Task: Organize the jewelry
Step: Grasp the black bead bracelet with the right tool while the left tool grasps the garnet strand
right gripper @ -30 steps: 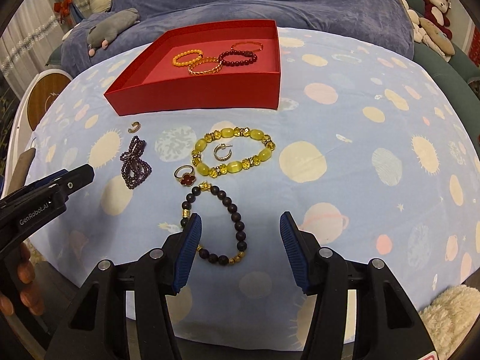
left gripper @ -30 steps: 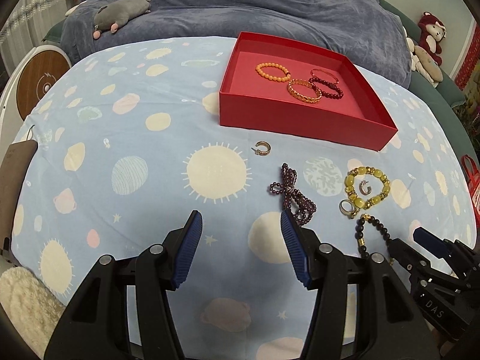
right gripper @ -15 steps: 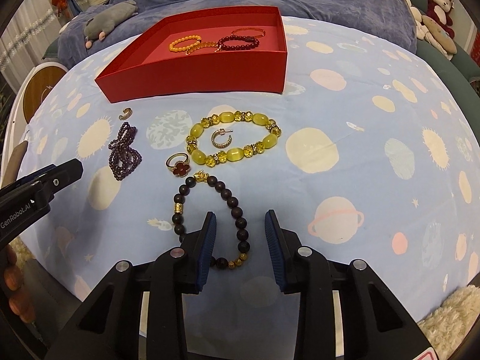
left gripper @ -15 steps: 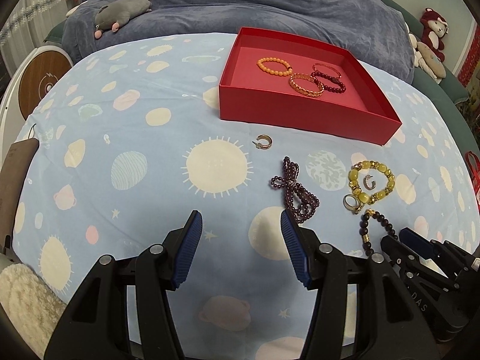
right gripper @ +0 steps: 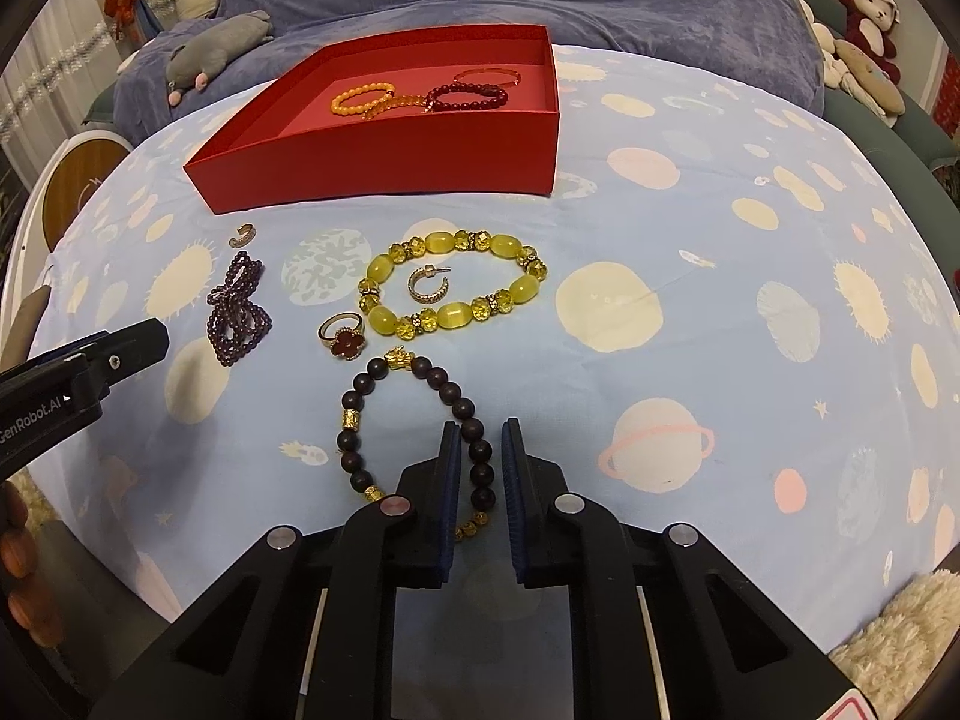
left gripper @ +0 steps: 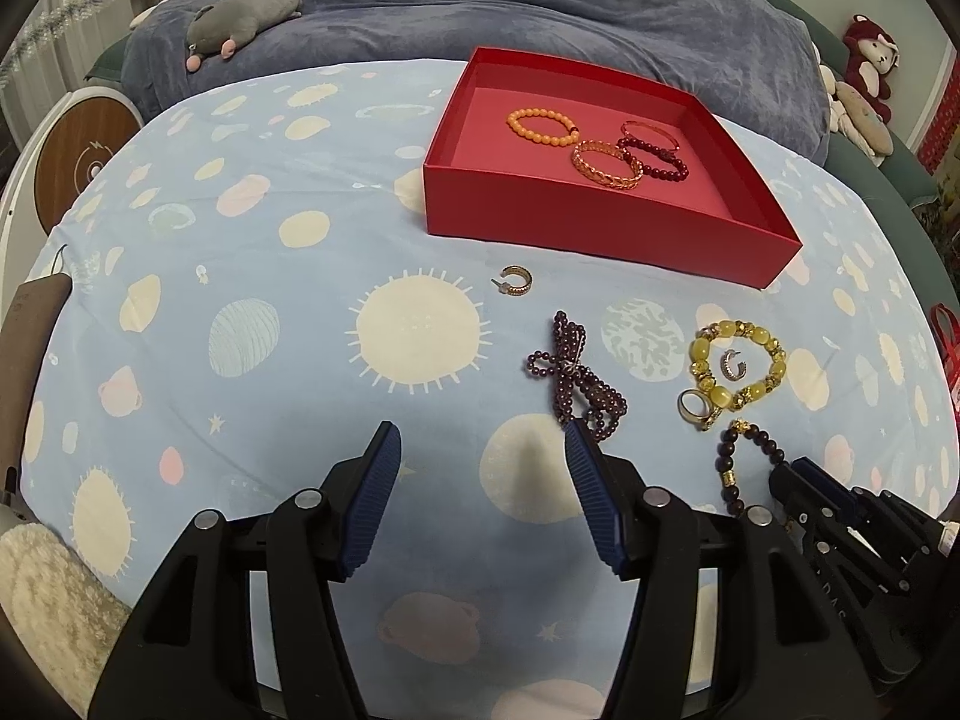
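A red box [right gripper: 384,174] [left gripper: 600,234] holds several bracelets. On the blue cloth lie a dark bead bracelet [right gripper: 360,420] [left gripper: 729,456], a yellow bead bracelet [right gripper: 450,282] [left gripper: 738,366], a red flower ring [right gripper: 342,336], two hoop earrings [right gripper: 429,285] [left gripper: 516,282] and a purple bead strand [right gripper: 237,312] [left gripper: 576,378]. My right gripper [right gripper: 483,438] is shut on the dark bracelet's right side, on the cloth. My left gripper [left gripper: 480,456] is open and empty, just left of the purple strand.
A grey plush toy [left gripper: 240,12] lies on the blue blanket behind the table. Stuffed toys [right gripper: 864,48] sit at the far right. A round wooden disc [left gripper: 84,168] stands at the left. A fluffy cream rug [left gripper: 48,594] lies below the table's front edge.
My right gripper moved forward and down and closed its jaws around the dark bead bracelet's right side. The left gripper stayed open and nearly still.
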The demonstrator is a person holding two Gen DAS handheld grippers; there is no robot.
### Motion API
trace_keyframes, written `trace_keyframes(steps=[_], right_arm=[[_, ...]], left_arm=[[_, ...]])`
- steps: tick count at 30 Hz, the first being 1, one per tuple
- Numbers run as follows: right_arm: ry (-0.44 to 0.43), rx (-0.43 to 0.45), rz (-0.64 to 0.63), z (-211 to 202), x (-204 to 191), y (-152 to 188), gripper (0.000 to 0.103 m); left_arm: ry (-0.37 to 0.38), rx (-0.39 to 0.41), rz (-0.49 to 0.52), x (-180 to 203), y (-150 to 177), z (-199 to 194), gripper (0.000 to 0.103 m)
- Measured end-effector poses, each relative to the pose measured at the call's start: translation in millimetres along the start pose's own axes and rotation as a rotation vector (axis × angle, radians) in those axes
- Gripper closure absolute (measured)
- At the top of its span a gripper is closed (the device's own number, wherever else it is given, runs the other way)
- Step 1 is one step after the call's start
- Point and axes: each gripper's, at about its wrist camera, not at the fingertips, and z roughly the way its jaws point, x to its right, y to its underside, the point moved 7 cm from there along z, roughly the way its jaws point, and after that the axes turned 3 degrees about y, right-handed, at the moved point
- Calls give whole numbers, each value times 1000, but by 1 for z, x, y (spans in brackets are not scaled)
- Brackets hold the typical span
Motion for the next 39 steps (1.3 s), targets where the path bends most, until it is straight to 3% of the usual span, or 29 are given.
trace_keyframes(steps=[14,17,19,23,25,30,39], right_arm=[[-15,18,13,-1,1,2,90],[-19,19,15,-1,1,2,90],[-20,20,16,-1,1,2,90],[-21,20,16,-1,1,2,90],[-21,20,17,-1,1,2,90],[-36,10,36,-2,2,3,95],[-54,37,71,-20,8,-4,95]], left_arm=[[70,-26,-45,26,-16,30,47],[78,-41,-68,25,-17,37,54],[82,-55,-78,23,-17,42,65],[62,-45,-58,22,-17,43,73],[57,-43,-49,22,-16,43,84],[48,-34,-30,19,-18,38,89],[55,-19,-28,8,-19,15,99]])
